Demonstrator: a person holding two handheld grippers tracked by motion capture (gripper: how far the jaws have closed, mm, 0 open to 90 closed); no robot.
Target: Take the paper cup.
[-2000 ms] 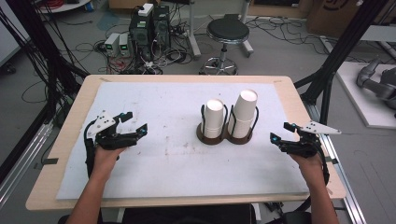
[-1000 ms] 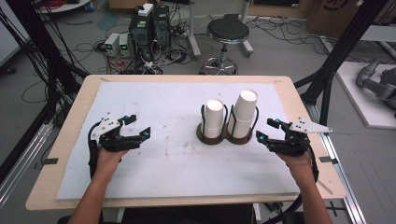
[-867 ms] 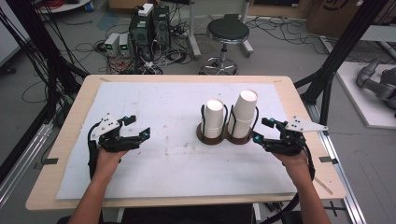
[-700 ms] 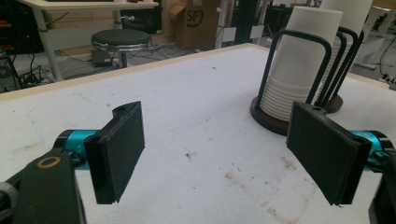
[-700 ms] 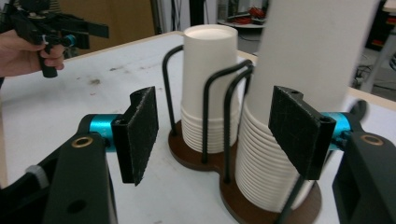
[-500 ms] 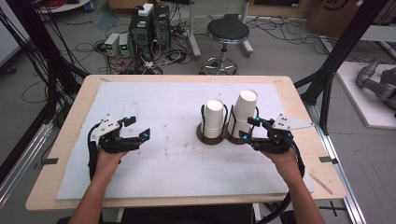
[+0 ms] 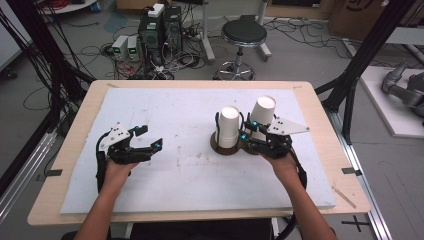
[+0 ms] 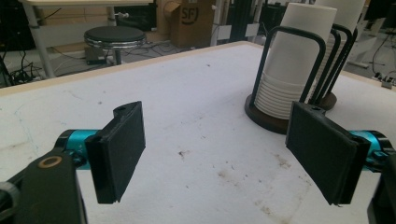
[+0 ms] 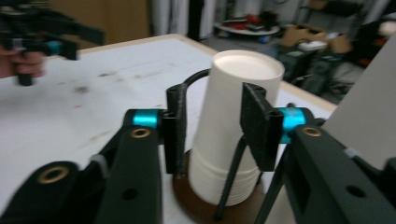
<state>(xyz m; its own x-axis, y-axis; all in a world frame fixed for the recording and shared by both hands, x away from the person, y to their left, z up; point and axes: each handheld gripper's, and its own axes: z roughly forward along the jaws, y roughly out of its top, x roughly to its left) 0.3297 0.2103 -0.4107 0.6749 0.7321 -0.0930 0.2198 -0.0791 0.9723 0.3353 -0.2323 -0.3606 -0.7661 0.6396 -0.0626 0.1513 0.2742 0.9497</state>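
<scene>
Two stacks of white paper cups stand in black wire holders on round brown bases at mid-table: the left stack upright, the right stack leaning. My right gripper is open, low between the two holders. In the right gripper view its jaws frame the left stack without closing on it, and the right gripper holds nothing. My left gripper rests open on the left part of the white mat. In the left gripper view the left gripper has empty jaws and the cup stacks stand ahead at right.
A white mat covers most of the wooden table. Behind the table stand a black stool and computer boxes with cables. Black frame posts rise at the table's right.
My right gripper has moved left from the mat's right edge up to the cup holders. The left gripper has stayed almost still and open.
</scene>
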